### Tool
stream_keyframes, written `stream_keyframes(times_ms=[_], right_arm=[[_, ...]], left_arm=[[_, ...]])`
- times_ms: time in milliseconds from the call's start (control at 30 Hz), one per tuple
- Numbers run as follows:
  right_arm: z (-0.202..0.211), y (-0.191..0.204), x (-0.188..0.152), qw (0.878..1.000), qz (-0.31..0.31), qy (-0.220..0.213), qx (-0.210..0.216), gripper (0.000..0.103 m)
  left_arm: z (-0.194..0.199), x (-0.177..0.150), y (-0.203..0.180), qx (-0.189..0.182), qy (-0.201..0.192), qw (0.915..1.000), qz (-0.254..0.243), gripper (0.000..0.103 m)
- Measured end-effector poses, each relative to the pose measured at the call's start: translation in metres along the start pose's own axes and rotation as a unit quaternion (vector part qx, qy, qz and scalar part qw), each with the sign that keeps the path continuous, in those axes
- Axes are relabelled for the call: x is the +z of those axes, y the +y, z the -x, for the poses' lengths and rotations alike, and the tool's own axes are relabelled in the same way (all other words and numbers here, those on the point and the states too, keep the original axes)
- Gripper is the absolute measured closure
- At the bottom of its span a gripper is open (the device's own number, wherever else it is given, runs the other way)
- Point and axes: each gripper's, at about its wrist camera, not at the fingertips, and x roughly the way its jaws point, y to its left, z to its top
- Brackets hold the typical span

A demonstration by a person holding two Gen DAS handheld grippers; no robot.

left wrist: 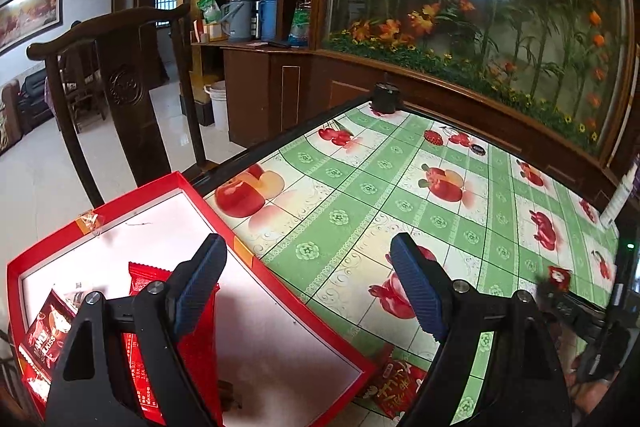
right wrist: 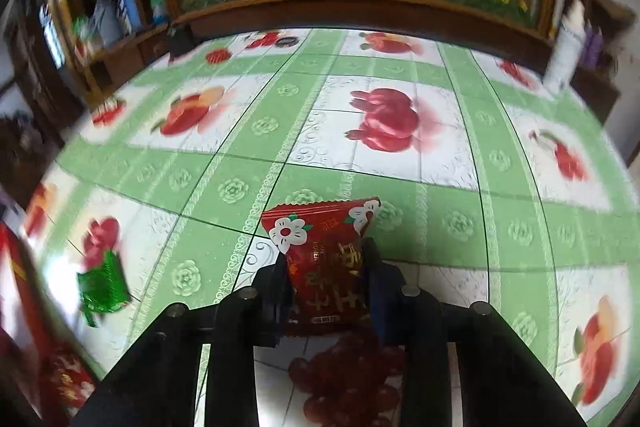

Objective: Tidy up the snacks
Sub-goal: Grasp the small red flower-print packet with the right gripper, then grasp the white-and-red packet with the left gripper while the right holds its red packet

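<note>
Left wrist view: left gripper (left wrist: 308, 291) spread wide, nothing between its blue ribbed pads (left wrist: 202, 287); it hangs over the right edge of a red box (left wrist: 224, 227) with a white floor, sitting at the table's left corner. Inside the box, a long red snack packet (left wrist: 138, 281) lies partly under the left finger; beside it a dark red packet (left wrist: 44, 331) with a cartoon face and white lettering, tilted against the near-left wall. Just outside the box's near corner, on the green-and-white fruit-print tablecloth (left wrist: 360, 195), lies a red packet with gold characters (left wrist: 394, 383), partly hidden by the right finger. A small black round container (left wrist: 386, 97) stands at the far table corner; a dark wooden chair (left wrist: 120, 99) stands behind the box.

Right wrist view, blurred by motion: right gripper (right wrist: 328, 279) closed narrow on a red snack packet with white flowers (right wrist: 320, 247); crimped top edge up, gold characters and a white flower with red centre on its face, lower end tucked between the fingers; it is above the cloth (right wrist: 400, 187), near the table's middle. A green wrapped snack (right wrist: 102, 287) lies on the cloth to the left; another red packet (right wrist: 66, 383) at the lower left, smeared, print unreadable.
</note>
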Motion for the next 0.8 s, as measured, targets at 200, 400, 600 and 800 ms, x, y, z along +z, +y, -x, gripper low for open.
stream_keyframes(times_ms=[200, 400, 600, 800], right_arm=[[0.031, -0.03, -0.024, 0.999, -0.019, 0.033, 0.012, 0.071], [0.079, -0.058, -0.08, 0.999, -0.017, 0.038, 0.003, 0.071], [0.111, -0.075, -0.124, 1.0, -0.018, -0.006, 0.015, 0.068], [0.107, -0.086, -0.114, 0.998, -0.049, 0.0, 0.044, 0.069]], left_arm=[[-0.001, -0.008, -0.021, -0.041, 0.016, 0.998, -0.045, 0.018], [0.011, -0.037, -0.08, -0.159, 0.053, 0.9671, -0.191, 0.019], [0.012, -0.063, -0.112, -0.306, 0.145, 0.9107, -0.237, 0.019], [0.008, -0.081, -0.125, -0.3, 0.167, 0.9007, -0.266, 0.019]])
